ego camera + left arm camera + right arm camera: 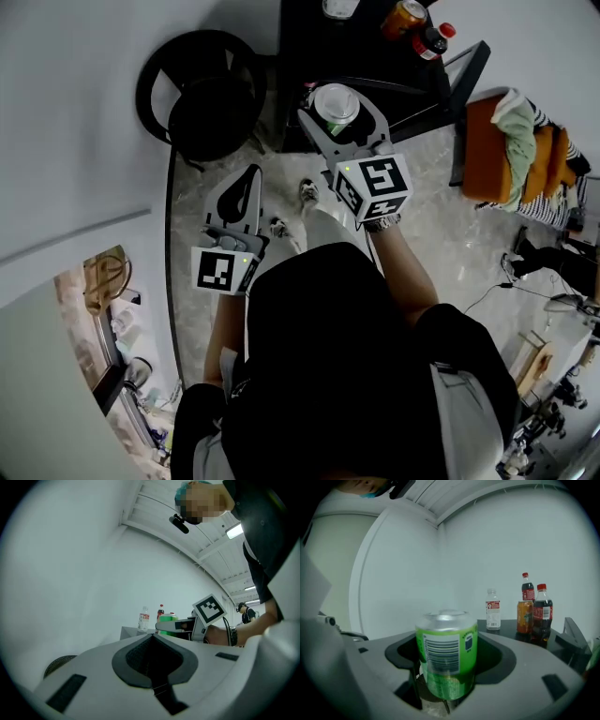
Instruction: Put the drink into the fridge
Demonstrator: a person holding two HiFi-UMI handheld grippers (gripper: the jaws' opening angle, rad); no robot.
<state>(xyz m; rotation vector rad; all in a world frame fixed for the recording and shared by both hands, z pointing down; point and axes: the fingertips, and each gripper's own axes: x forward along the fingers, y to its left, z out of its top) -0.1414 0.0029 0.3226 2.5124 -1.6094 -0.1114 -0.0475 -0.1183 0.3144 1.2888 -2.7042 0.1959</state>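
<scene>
Left gripper [246, 187] is closed up with nothing in it. Right gripper [339, 112] is clamped around the green can [446, 653], which sits upright in the air. Further back, a black counter [506, 626] holds a water bottle [492, 610], an orange can [525, 617] and a cola bottle [542, 611].

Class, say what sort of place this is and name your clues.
Probably an indoor workroom or studio: a black table holding drink bottles, a ceiling strip light, and a pale stone floor.
</scene>
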